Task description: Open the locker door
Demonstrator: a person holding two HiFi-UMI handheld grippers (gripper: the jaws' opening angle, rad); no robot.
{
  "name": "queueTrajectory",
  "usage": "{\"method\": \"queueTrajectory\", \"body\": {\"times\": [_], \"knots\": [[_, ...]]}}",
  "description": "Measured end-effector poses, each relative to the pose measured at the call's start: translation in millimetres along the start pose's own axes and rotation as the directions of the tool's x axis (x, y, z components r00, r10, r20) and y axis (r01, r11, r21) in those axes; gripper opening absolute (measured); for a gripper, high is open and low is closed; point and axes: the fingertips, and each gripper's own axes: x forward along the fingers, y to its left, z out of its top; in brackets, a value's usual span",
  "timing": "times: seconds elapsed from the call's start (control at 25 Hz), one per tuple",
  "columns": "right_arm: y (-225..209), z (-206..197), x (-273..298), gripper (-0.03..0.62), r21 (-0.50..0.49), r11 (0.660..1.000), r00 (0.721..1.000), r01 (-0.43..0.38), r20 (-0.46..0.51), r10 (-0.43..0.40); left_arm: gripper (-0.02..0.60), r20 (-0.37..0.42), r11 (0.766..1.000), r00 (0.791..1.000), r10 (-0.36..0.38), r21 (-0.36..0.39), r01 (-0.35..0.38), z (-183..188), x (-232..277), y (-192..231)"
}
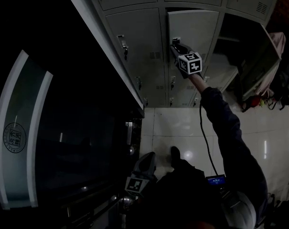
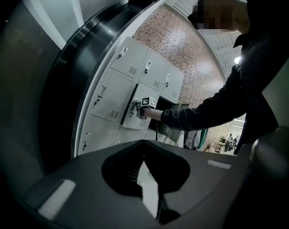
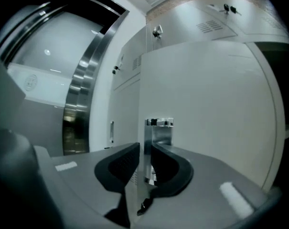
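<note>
No lettering is legible; the round seal [image 1: 14, 137] on the glass panel [image 1: 23, 92] is too blurred.

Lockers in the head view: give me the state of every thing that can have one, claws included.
Door: ajar, with a dark gap along its top.
Handle: clamped between the right claw's pads.
Right claw: shut on handle.
Left claw: shut, empty, held low.
Right locker: wide open.
Left door: closed.

Grey locker door [image 1: 194, 25] — red brick wall [image 2: 182, 46]
</note>
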Motion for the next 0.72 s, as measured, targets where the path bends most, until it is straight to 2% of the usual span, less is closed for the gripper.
{"method": "queueTrajectory", "body": {"times": [0.08, 0.16, 0.28, 0.44, 0.52, 0.6, 0.72], "knots": [[13.6, -2.8, -39.3, 0.065, -0.002, 0.998, 0.998, -0.056, 0.02, 0.056, 0.011, -0.002, 0.999, 0.999, -0.036, 0.011, 0.036, -5.1, -4.1, -10.4], [16.2, -7.9, -84.1, 0.074, 0.013, 0.997, 0.996, -0.075, 0.044, 0.074, 0.011, -0.002, 0.997, 0.997, -0.072, 0.025, 0.072, -9.5, -10.4, -23.3], [-0.6, -12.8, -147.4, 0.055, 0.025, 1.0, 0.999, -0.002, 0.049, 0.001, 0.011, 0.003, 0.993, 0.994, -0.113, 0.034, 0.113, -15.4, -24.9, -40.1], [-24.5, -16.7, -193.7, 0.029, 0.012, 0.997, 0.996, 0.083, -0.028, -0.082, 0.011, 0.011, 0.988, 0.989, -0.15, 0.038, 0.149, -27.6, -49.9, -61.6], [-23.4, -12.0, -221.1, 0.026, 0.015, 0.992, 0.992, 0.125, -0.025, -0.125, 0.011, 0.009, 0.985, 0.986, -0.167, 0.046, 0.166, -35.4, -65.2, -77.1], [-3.1, -13.1, -258.0, 0.026, 0.041, 0.991, 0.992, 0.127, -0.002, -0.127, 0.011, 0.001, 0.983, 0.984, -0.178, 0.042, 0.178, -43.4, -81.0, -92.5], [63.1, -36.3, -323.5, 0.028, 0.066, 0.996, 0.998, 0.057, 0.009, -0.058, 0.011, -0.001, 0.982, 0.982, -0.19, 0.015, 0.189, -57.0, -99.8, -107.8]]}}
